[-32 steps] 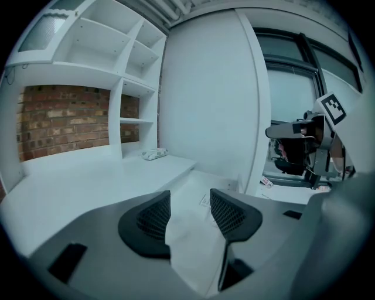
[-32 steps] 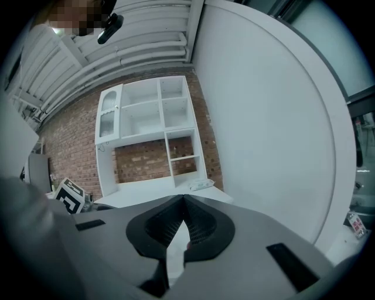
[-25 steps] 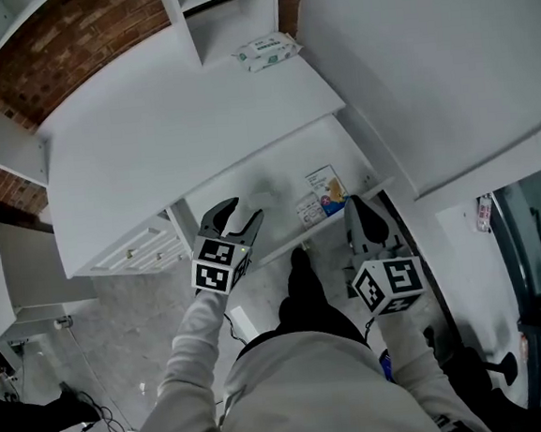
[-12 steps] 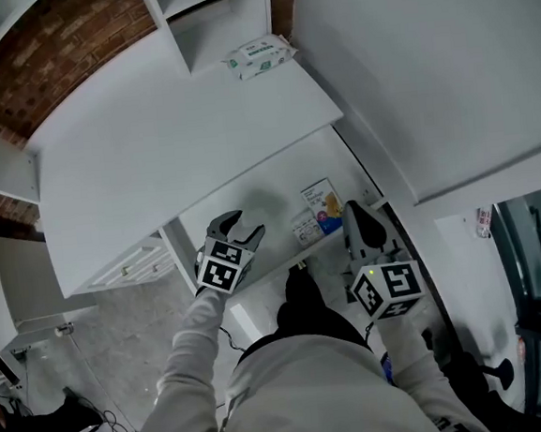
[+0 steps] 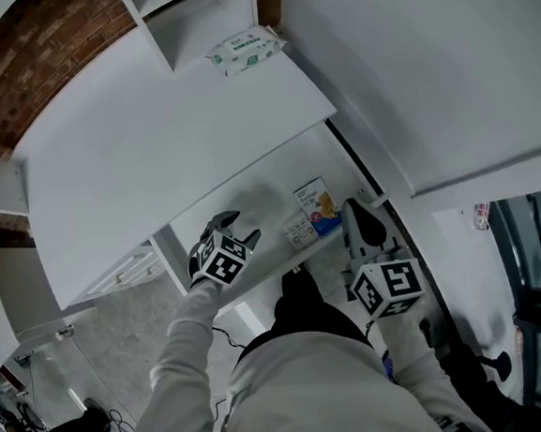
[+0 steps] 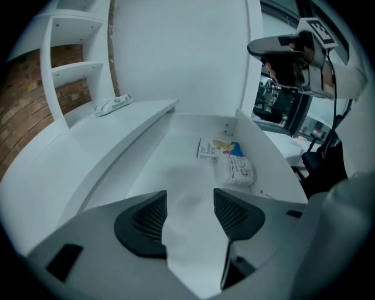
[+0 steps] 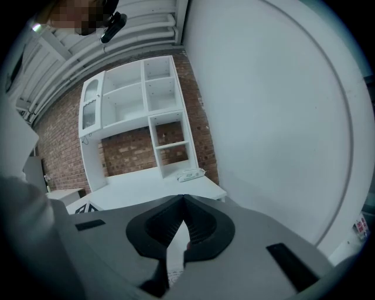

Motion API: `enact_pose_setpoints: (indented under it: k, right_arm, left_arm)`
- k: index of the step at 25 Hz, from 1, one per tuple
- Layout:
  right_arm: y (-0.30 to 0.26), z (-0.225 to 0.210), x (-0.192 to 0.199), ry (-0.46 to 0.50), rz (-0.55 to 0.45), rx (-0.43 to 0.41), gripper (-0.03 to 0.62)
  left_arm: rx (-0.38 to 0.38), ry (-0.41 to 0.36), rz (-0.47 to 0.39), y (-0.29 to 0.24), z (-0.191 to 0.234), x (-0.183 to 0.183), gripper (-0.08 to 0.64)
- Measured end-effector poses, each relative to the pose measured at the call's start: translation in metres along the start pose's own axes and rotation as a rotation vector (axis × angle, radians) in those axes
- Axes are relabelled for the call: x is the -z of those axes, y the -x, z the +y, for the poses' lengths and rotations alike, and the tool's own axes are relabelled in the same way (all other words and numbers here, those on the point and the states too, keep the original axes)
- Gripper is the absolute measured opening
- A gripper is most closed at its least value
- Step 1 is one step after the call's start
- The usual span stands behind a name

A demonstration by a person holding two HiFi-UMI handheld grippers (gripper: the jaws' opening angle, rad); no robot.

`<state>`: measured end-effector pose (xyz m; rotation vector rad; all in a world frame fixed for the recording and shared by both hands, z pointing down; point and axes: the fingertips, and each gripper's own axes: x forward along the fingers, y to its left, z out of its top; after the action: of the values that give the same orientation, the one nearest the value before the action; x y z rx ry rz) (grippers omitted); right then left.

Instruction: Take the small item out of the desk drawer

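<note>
The desk drawer (image 5: 250,195) stands open under the white desktop. Two small things lie at its right end: a flat printed card (image 5: 313,200) (image 6: 212,148) and, nearer me, a small white packet (image 5: 299,231) (image 6: 237,170). My left gripper (image 5: 228,229) (image 6: 190,202) points down into the drawer left of them. Its jaws have just been opening, stand wide apart with nothing between them, and show only the bare drawer floor (image 6: 176,164). My right gripper (image 5: 356,210) (image 7: 183,199) hovers by the drawer's right end, level, jaws shut and tips touching.
A pack of wipes (image 5: 244,46) (image 6: 111,105) (image 7: 190,174) lies at the back of the desktop (image 5: 151,145), below white shelving on a brick wall. A white wall (image 5: 427,65) closes off the right side. My legs are below the drawer front.
My left gripper has sunk and tipped downward into the drawer, its jaws wider. The right gripper has shifted only a little beside the drawer's right end.
</note>
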<state>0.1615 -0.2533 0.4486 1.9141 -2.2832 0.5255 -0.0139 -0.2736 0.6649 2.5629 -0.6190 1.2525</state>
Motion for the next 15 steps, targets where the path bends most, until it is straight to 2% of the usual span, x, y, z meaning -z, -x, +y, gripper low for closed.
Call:
enact_pose_setpoints:
  k: [7, 15]
  right_arm:
    - [-0.007, -0.013, 0.001, -0.013, 0.012, 0.012, 0.028]
    - [-0.011, -0.025, 0.007, -0.022, 0.031, 0.022, 0.028]
  left_arm:
    - [0.046, -0.107, 0.120, -0.025, -0.001, 0.014, 0.259]
    - [0.044, -0.214, 0.223, -0.044, 0.004, 0.032, 0.264]
